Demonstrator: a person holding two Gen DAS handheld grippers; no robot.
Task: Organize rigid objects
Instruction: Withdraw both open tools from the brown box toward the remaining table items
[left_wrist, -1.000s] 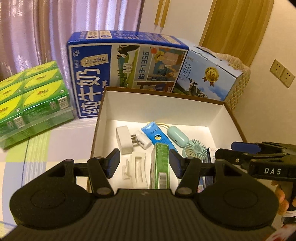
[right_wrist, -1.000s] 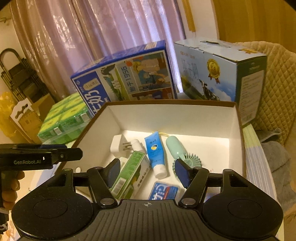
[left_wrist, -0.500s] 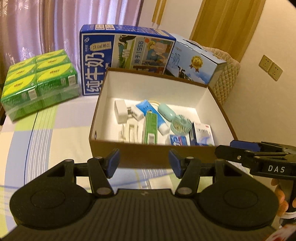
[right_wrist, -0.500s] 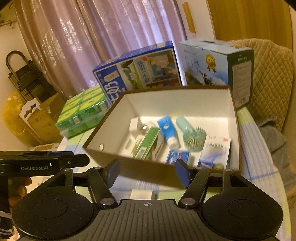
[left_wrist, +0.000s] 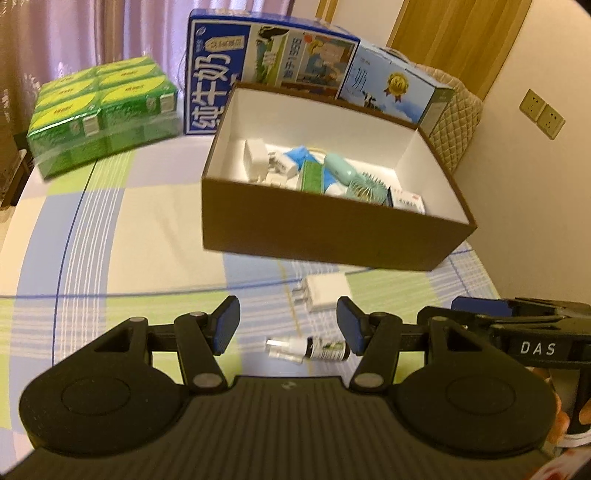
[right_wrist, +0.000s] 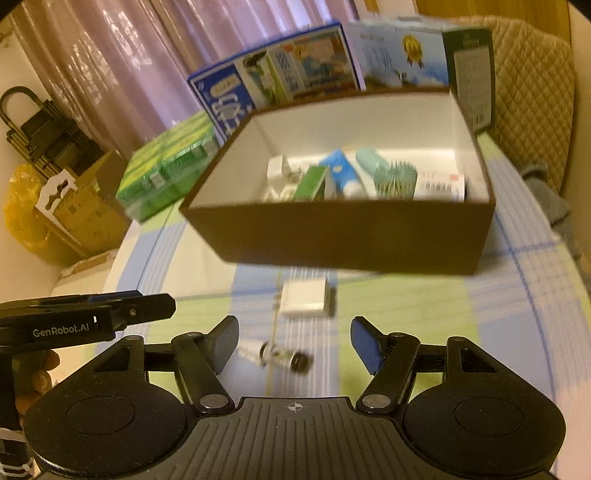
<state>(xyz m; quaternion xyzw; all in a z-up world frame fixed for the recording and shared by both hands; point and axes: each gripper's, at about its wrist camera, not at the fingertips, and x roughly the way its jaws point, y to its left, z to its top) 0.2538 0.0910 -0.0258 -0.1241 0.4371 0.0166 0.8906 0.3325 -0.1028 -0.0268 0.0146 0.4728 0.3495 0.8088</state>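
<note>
Two hand-held grippers above a table (left_wrist: 147, 229) covered with a checked cloth of blue, green and white. The left gripper (left_wrist: 288, 325) has its jaws spread wide and holds nothing; the right gripper (right_wrist: 293, 341) is likewise wide open and empty. Each gripper appears at the edge of the other's view, held side by side. A brown box (left_wrist: 332, 236) with a white interior stands on the table ahead of both grippers. Inside it lie a white plug (left_wrist: 255, 158), a green carton (left_wrist: 312, 177), a blue tube (left_wrist: 299, 155), a pale teal fan (left_wrist: 364, 184) and a white packet (left_wrist: 408, 199) at the right end; these are crowded together, several touching. On the cloth just in front of the box lies a white charger (left_wrist: 327, 288), flat, its prongs pointing left in the left wrist view. Nearer the grippers lies a small bottle (left_wrist: 310, 349) on its side, with a clear cap at one end and a dark labelled body; in the left wrist view it sits close to the right finger (left_wrist: 349, 328), and whether they touch cannot be told. The charger and bottle lie near each other but apart. Behind the box stand a blue milk carton (left_wrist: 221, 85) and a lighter blue carton (left_wrist: 391, 88), side by side. A shrink-wrapped pack (left_wrist: 99, 110) of green boxes rests on the table left of the milk carton. The right wrist view is blurred.
</note>
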